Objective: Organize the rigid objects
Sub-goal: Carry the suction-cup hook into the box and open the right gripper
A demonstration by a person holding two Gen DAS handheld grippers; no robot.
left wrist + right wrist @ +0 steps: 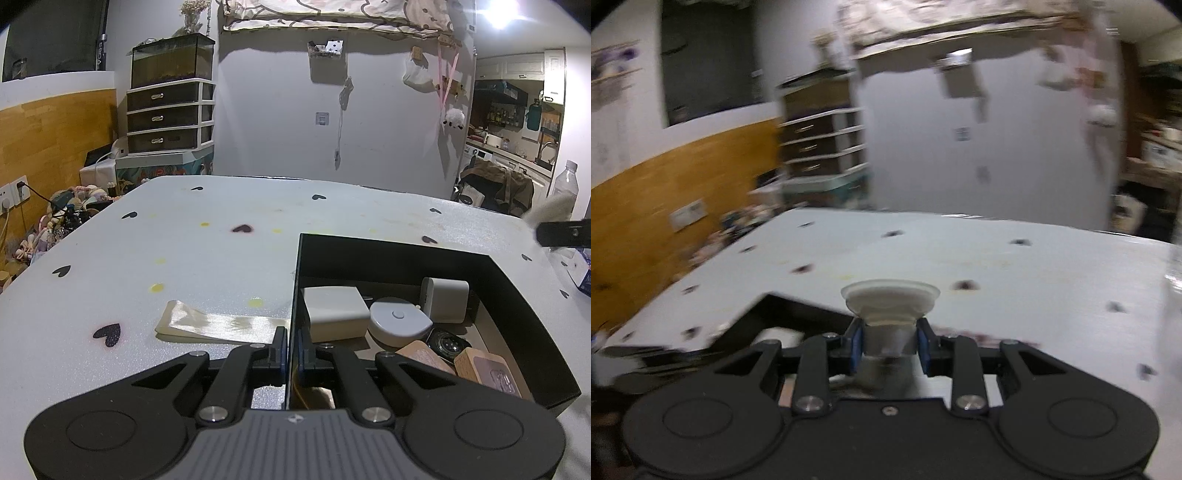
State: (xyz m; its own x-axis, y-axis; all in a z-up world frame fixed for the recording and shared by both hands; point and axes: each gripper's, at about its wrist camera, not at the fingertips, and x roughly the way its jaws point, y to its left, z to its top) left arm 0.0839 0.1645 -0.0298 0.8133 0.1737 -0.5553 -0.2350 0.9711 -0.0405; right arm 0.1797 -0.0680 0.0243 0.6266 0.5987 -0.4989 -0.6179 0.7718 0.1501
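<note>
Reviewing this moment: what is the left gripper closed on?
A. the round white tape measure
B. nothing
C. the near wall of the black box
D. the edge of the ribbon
C: the left gripper has its jaws pinched on either side of the thin near wall of the black box, one outside and one inside.

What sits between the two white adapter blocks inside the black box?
In the left wrist view, a round white device with a centre button lies between the left block and the right block, inside the black box.
</note>
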